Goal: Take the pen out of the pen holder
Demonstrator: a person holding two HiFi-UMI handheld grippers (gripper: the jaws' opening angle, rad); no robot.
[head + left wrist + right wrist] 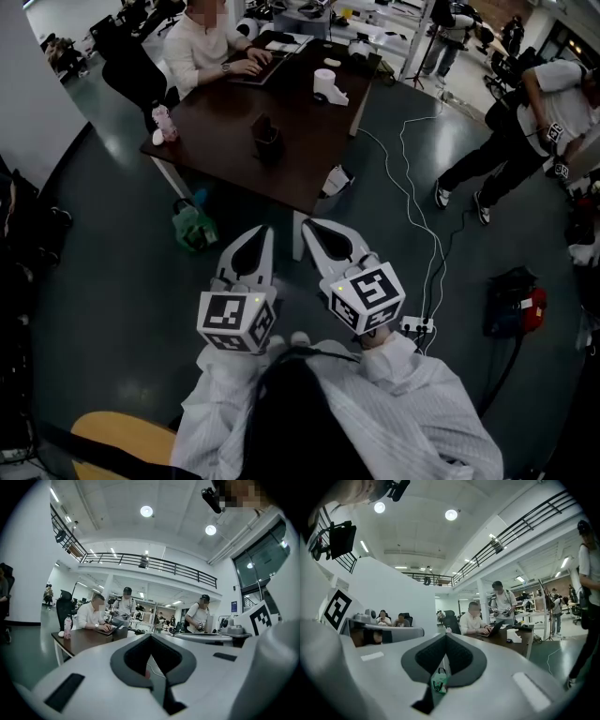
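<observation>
In the head view the person holds two claws level and side by side near the chest, the left claw (265,234) and the right claw (306,228). Each has its jaws together with nothing between them. Ahead stands one dark counter (309,159) with one pen holder (265,139) near its middle, well apart from both claws. Any pen inside it is too dark to make out. The counter also carries one paper roll (326,82), one pink bottle (164,122) and one laptop (272,66) at a seated person's hands. One green bag (194,225) lies on the floor beside it. Only the right gripper view shows two more seated people (382,617) behind a partition.
</observation>
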